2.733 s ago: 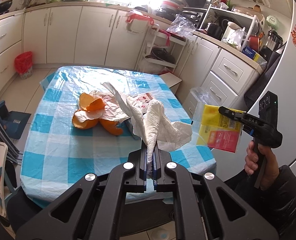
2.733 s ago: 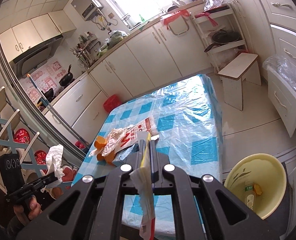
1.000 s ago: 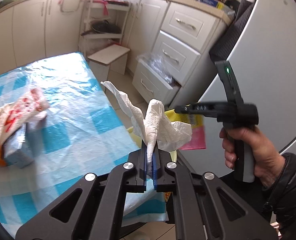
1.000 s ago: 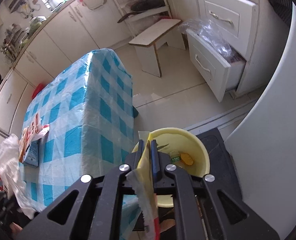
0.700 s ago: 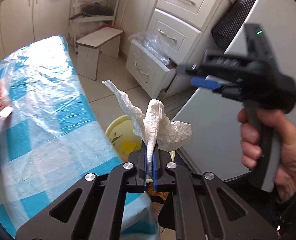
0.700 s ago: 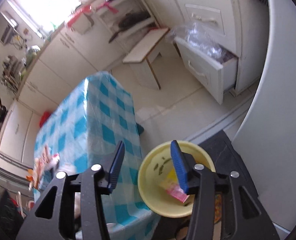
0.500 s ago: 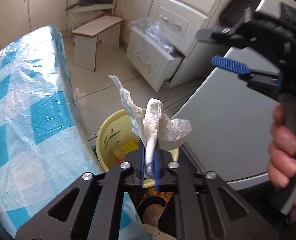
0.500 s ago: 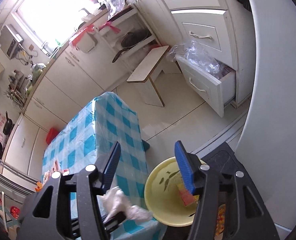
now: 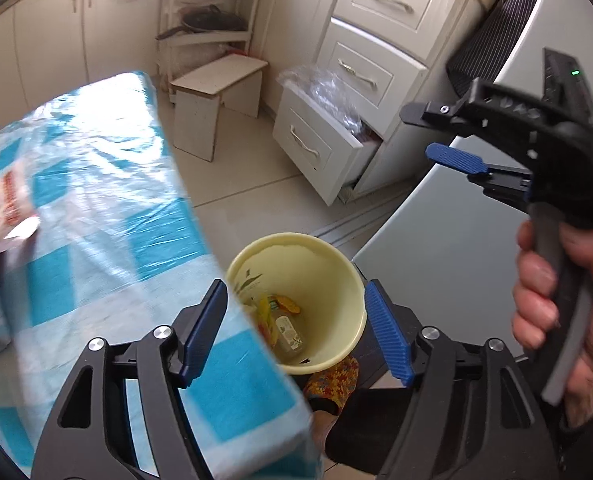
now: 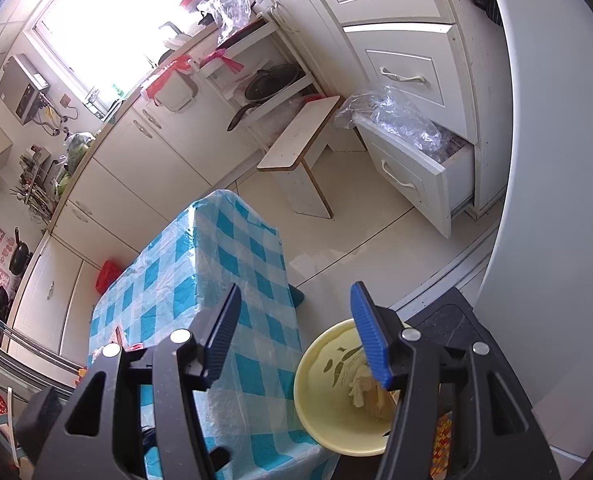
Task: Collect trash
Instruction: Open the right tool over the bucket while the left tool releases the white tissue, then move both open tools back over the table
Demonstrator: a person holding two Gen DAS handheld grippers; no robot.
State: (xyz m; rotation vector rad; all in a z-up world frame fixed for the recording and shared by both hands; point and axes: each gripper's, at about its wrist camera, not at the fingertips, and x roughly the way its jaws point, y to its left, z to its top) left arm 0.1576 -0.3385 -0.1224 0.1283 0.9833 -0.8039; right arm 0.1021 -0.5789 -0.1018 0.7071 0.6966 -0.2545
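Observation:
My left gripper (image 9: 296,330) is open and empty above a pale yellow trash bucket (image 9: 346,280) that stands on the floor by the table corner. A small bottle (image 9: 290,330) and yellow wrappers lie inside it. My right gripper (image 10: 296,338) is open and empty, higher up; it also shows in the left wrist view (image 9: 436,134). In the right wrist view the bucket (image 10: 316,392) holds a crumpled white tissue (image 10: 360,390). More trash, a red-printed plastic bag (image 9: 0,208), lies on the blue checked table (image 9: 96,208).
A white drawer (image 9: 316,148) stands pulled out with a clear plastic bag on it. A low wooden stool (image 9: 216,80) is on the floor beyond the table. A grey fridge (image 9: 456,240) stands close on the right. A dark mat (image 10: 452,316) lies under the bucket.
Both grippers swung from the table to the bucket. The right one opened and dropped the yellow packet in. The left one has now opened and let the tissue fall in.

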